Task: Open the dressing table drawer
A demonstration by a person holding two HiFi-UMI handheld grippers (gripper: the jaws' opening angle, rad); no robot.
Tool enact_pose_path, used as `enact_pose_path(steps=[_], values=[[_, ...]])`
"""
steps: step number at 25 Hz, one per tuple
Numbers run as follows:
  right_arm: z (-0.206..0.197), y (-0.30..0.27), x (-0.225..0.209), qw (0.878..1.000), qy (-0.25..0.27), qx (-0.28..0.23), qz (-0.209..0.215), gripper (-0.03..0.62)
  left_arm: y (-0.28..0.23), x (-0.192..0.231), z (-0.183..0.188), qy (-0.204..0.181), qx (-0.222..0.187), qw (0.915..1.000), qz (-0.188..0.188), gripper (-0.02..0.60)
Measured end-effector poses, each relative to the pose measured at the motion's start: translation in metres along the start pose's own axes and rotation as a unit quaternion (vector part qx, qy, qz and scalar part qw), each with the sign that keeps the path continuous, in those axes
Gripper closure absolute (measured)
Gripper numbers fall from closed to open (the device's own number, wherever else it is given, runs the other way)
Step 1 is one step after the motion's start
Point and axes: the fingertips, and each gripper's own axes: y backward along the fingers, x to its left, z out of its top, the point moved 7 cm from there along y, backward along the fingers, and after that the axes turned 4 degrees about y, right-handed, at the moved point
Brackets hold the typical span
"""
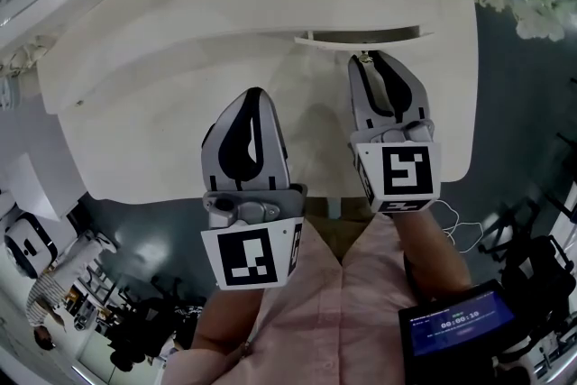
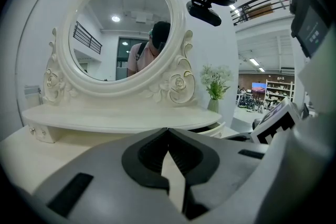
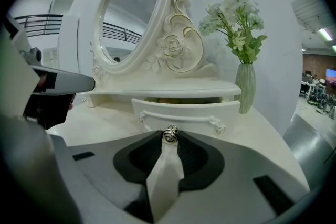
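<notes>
**A:** Where's the drawer?

**B:** The drawer (image 3: pixel 181 112) stands partly pulled out from under the shelf (image 3: pixel 157 93) that carries the oval mirror (image 3: pixel 123 18). A gap shows above its front.

**A:** And the right gripper?

**B:** The right gripper (image 3: pixel 169 137) is right at the drawer's front. Its jaws are pinched on the round metal knob (image 3: pixel 170 133) at the middle.

**A:** The left one?

**B:** The left gripper (image 2: pixel 168 131) hovers over the table top (image 3: pixel 100 120), off to the left of the drawer and clear of it. Its jaws are closed tip to tip, with nothing between them.

**A:** Anything else near the drawer?

**B:** A pale vase (image 3: pixel 245 93) of white flowers (image 3: pixel 236 21) stands just to its right.
</notes>
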Motion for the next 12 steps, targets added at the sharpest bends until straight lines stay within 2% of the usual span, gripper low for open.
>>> enact_pose_path(steps=[12], values=[[-0.012,0.011,0.001,1.000,-0.003,0.001,-0.005,0.490,0.006,-0.008,-0.004,-0.008,-0.001,0.9999,-0.012,0.560]])
